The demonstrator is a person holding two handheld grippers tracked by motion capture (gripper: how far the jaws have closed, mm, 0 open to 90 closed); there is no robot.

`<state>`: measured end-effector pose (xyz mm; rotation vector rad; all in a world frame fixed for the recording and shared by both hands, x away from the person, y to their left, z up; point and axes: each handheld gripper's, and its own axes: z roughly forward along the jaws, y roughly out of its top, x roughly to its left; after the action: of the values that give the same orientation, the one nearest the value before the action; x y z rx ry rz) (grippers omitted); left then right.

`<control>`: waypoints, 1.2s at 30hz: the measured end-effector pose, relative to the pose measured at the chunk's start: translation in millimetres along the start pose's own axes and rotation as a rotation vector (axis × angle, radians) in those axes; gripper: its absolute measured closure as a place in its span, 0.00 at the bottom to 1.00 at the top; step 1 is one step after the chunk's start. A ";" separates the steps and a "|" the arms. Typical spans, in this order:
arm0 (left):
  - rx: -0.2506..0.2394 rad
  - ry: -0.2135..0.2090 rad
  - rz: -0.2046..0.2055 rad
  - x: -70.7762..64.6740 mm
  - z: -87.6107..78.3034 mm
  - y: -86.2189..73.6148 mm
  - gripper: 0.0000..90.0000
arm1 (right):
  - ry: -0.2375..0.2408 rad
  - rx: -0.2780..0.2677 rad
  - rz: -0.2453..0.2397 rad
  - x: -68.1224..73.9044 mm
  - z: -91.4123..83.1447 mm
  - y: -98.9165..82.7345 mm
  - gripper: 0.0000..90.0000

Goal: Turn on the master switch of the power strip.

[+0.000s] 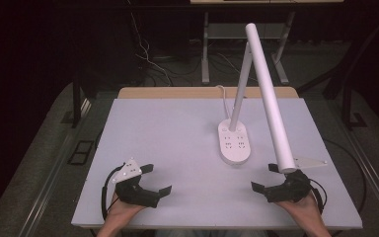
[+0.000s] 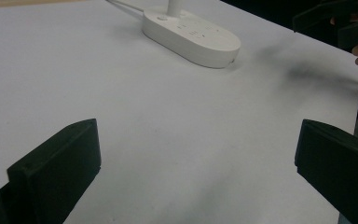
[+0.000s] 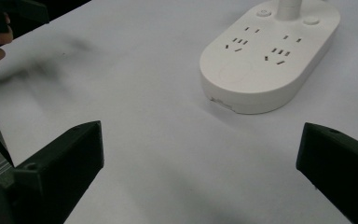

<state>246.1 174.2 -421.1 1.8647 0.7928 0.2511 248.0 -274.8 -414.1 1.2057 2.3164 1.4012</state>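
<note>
On the pale grey rectangular table top (image 1: 177, 143), a white desk lamp stood right of centre, its flat oval white plastic base (image 1: 234, 141) lying toward the far half of the surface. That base carried socket slots on its upper face and two small round buttons near the stem, as the right gripper view showed (image 3: 270, 56). A thin white upright stem (image 1: 241, 89) rose from the far end of the base, and a long white tubular lamp head (image 1: 270, 96) slanted down from the top toward the near right, its lower end hanging above the right gripper. A white cable (image 1: 222, 94) ran from the base toward the far edge of the table.

At the near left edge the left black two-jaw gripper (image 1: 159, 178) rested just over the table, held by the person's left hand (image 1: 121, 210), its jaws spread wide with nothing between them. At the near right the right black two-jaw gripper (image 1: 262, 177) was held by the right hand (image 1: 303, 205), jaws likewise wide apart and empty. Both grippers pointed inward, well apart from each other and from the base. From the left gripper view the base (image 2: 191, 39) lay far ahead, beyond bare table.
</note>
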 end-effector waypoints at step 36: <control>0.057 -0.060 0.016 -5.5 6.2 11.2 0.00 | 0.027 0.036 -0.013 3.8 -0.4 -0.4 0.00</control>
<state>249.6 163.5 -412.8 1.9242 0.7509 0.1832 245.0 -272.5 -413.3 1.1868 2.3722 1.3859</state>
